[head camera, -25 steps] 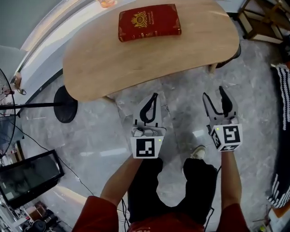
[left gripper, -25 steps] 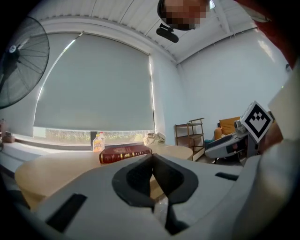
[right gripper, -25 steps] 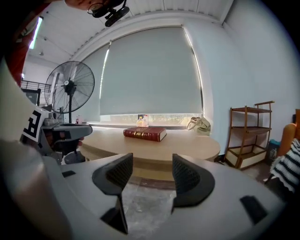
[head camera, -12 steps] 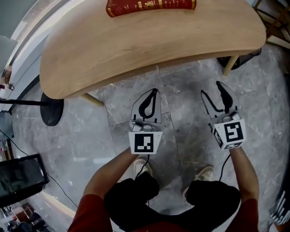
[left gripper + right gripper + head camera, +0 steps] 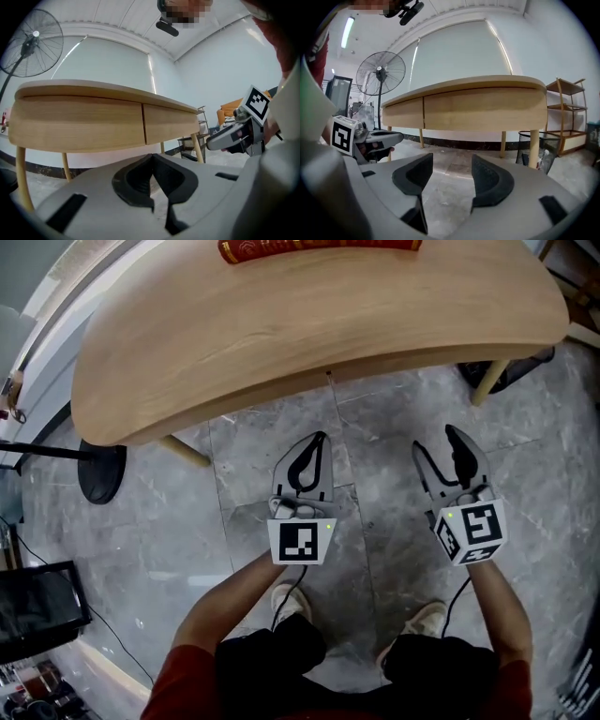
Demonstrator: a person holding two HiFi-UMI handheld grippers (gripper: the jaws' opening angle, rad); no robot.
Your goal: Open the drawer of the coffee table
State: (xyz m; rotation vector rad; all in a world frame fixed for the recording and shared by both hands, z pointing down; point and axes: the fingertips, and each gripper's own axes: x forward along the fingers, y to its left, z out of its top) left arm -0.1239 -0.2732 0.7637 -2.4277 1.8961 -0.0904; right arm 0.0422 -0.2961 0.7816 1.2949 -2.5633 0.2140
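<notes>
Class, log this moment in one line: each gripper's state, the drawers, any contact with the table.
left gripper: shut, empty | right gripper: open, empty | drawers: closed | table contact: none

Head view steeply down over coffee table; both gripper views low, near, toward its front.

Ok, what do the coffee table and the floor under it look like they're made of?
Coffee table: light wood, or wood veneer, with a matte finish. Fine grain lines run along the top and the drawer fronts.
Floor: grey stone-look tiles, perhaps marble or ceramic, with a polished finish. It shows pale veining, straight joints and soft reflections.
</notes>
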